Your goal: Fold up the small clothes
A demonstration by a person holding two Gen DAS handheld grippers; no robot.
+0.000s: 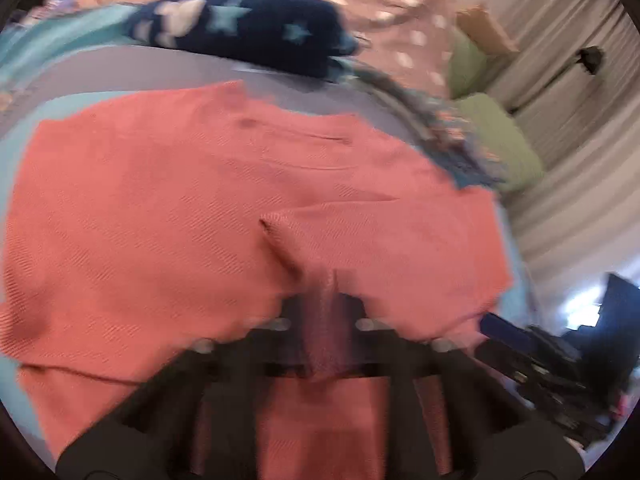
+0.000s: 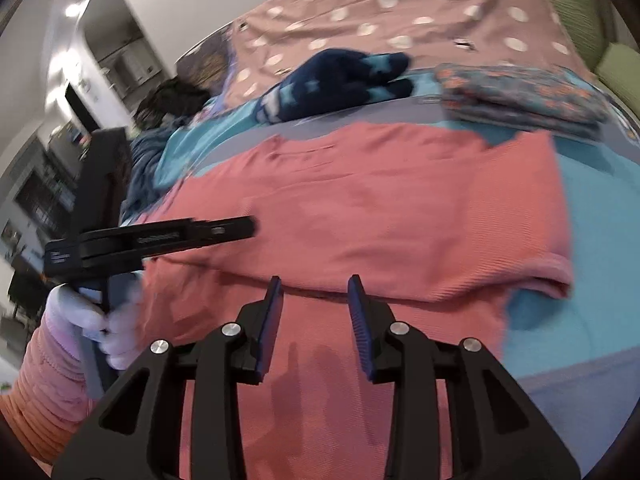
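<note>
A coral-pink ribbed garment [image 1: 168, 200] lies spread on a turquoise and grey sheet [image 2: 600, 208], with its near part folded over. My left gripper [image 1: 326, 304] is shut on a raised pleat of this cloth, which runs up between the two dark fingers. In the right wrist view the coral garment [image 2: 380, 208] fills the middle, and the left gripper [image 2: 244, 227] reaches in from the left, held by a white-gloved hand [image 2: 80, 312]. My right gripper [image 2: 314, 292] stands open just above the folded edge, and its blue pads [image 2: 272, 312] hold nothing.
A navy piece with pale stars [image 2: 340, 76] lies behind the garment. A folded grey flowered cloth [image 2: 520, 100] sits at the back right. Beyond them spreads a pink spotted cover [image 2: 400, 12], with green pillows [image 1: 504, 140] at the far side. Dark furniture [image 2: 100, 184] stands at the left.
</note>
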